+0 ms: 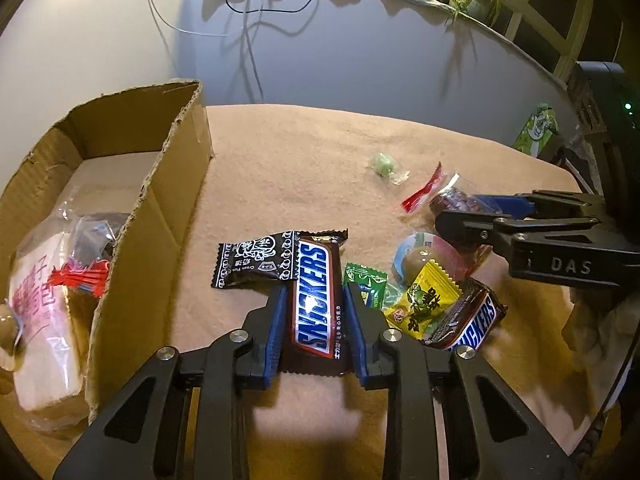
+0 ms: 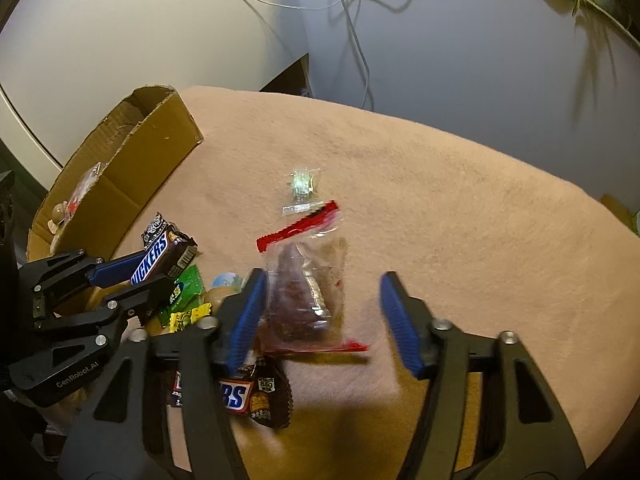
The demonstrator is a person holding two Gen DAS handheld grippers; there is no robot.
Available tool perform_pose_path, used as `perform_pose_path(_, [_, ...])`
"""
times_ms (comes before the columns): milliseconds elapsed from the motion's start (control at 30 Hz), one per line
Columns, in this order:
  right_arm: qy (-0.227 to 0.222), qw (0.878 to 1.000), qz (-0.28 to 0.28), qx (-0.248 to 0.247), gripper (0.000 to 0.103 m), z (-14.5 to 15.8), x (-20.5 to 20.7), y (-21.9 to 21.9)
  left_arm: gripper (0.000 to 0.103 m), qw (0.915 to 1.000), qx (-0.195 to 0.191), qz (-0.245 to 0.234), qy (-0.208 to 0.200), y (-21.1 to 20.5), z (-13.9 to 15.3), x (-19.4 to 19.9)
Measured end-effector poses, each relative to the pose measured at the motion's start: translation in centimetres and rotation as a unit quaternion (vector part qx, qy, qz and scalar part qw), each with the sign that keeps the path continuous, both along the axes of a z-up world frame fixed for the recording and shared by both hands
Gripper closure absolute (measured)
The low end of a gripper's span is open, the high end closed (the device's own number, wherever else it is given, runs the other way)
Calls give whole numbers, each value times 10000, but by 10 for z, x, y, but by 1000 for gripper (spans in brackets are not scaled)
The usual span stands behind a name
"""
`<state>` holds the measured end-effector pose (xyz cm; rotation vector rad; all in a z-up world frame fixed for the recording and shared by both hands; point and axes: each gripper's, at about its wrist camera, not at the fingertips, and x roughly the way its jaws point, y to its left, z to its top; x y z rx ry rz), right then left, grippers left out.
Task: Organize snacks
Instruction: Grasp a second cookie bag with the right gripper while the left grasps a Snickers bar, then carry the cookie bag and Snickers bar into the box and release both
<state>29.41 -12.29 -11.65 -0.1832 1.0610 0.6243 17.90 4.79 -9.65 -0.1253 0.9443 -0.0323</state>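
A Snickers bar (image 1: pixel 314 300) lies on the pink-beige cloth, and my left gripper (image 1: pixel 316 290) is shut on it, one blue pad against each long side. The right wrist view shows the same grip (image 2: pixel 156 270) from the side. My right gripper (image 2: pixel 323 278) is open around a clear bag with red edges (image 2: pixel 304 292) that holds a dark red snack. Its left pad is at the bag's edge and its right pad stands well apart. A cardboard box (image 1: pixel 152 240) sits to the left with a bread bag (image 1: pixel 44 312) inside.
Loose snacks crowd around: a black packet (image 1: pixel 256 260), a green packet (image 1: pixel 366 280), a yellow packet (image 1: pixel 424 304), a second Snickers (image 1: pixel 468 320), a round jelly cup (image 1: pixel 420 252) and a wrapped green candy (image 1: pixel 384 164). A green carton (image 1: pixel 538 128) stands at the far right edge.
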Motion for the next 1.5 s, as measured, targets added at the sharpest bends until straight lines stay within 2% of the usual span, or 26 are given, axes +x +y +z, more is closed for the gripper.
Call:
perform_pose_path(67, [54,10000,0,34,64,-2,0,0,76,10000,7,-21,-14,1,0,0])
perform_pose_path(167, [-13,10000,-26,13,67,0,-3,1,76,10000,-45,-27,-48,1,2,-1])
perform_pose_path(567, [-326,9994,-93,86,67,31,-27,-2,76,9989,-227,-181,-367,0,31,-24])
perform_pose_path(867, [-517,9986,15,142,67,58,-52,7,76,9977,-210,-136,-626,8,56,-39])
perform_pose_path(1067, [-618,9979,154,152,67,71,-65,25,76,9970,-191,16,-750,25,64,-52])
perform_pose_path(1500, [-648,9964,521,156,67,77,-67,91,76,9953,-125,363,-893,78,74,-66])
